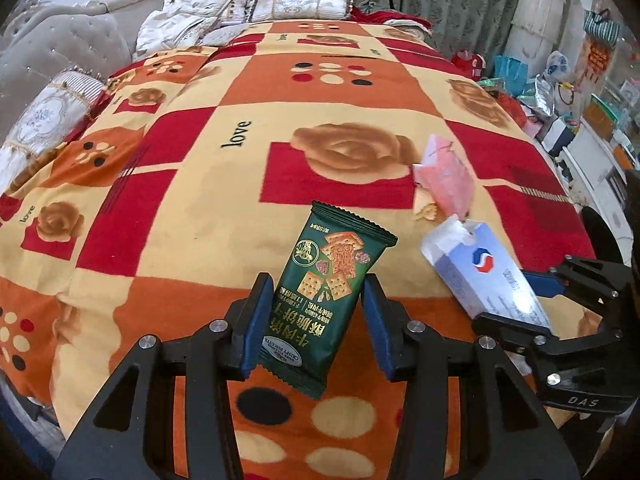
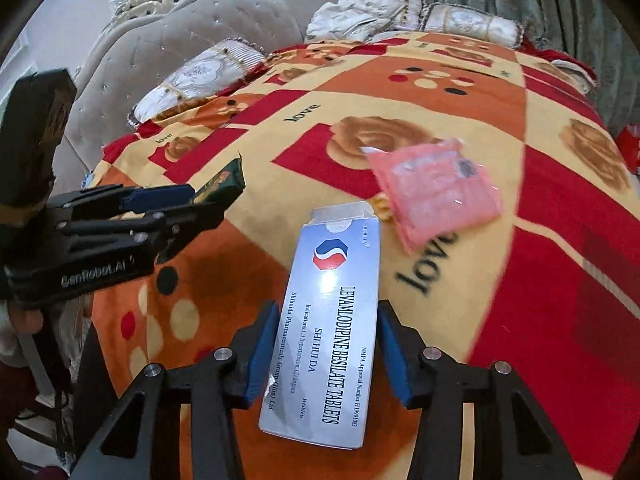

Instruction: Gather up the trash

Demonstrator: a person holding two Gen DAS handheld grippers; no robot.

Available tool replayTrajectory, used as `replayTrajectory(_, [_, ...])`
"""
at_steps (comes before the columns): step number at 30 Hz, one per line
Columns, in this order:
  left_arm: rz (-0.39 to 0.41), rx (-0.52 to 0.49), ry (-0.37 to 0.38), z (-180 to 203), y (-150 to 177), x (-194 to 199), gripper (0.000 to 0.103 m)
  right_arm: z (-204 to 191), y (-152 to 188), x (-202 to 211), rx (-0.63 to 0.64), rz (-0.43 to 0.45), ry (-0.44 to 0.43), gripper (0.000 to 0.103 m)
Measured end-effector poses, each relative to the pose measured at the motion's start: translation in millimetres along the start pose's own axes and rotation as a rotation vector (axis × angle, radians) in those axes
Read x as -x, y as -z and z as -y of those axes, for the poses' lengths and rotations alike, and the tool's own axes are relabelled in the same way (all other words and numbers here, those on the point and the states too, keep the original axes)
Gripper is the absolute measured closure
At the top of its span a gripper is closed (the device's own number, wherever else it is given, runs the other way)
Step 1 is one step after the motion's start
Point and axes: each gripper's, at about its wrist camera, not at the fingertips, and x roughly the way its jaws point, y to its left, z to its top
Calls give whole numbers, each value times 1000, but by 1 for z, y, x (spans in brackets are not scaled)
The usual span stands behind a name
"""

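The left hand-held gripper [image 1: 318,322] is clenched on a green biscuit packet [image 1: 328,296], which it holds above the bed blanket [image 1: 192,220] (red, orange and cream squares). To the right of it, the right hand-held gripper [image 2: 326,354] grasps a white and blue tablet box [image 2: 328,320] with its top flap open. Just beyond the box, a pink plastic bag [image 2: 434,192] lies on the blanket, touching no gripper.

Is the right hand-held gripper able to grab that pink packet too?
Probably not right now. The right hand-held gripper has the tablet box between its fingers, filling its grip. The pink packet lies beyond on the blanket, with nothing on top.
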Motion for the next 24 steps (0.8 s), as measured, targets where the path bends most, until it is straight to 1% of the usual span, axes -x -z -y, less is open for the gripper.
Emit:
replayTrajectory(4, [-6, -5, 10, 8, 1, 0, 60, 15, 11, 18, -41, 19, 18, 56])
replayTrajectory(12, [-3, -16, 27, 22, 0, 4, 60, 45, 23, 39, -124, 39, 44, 56])
replayTrajectory(24, [9, -40, 56, 44, -4, 8, 60, 58, 28, 50, -157, 60, 58, 56])
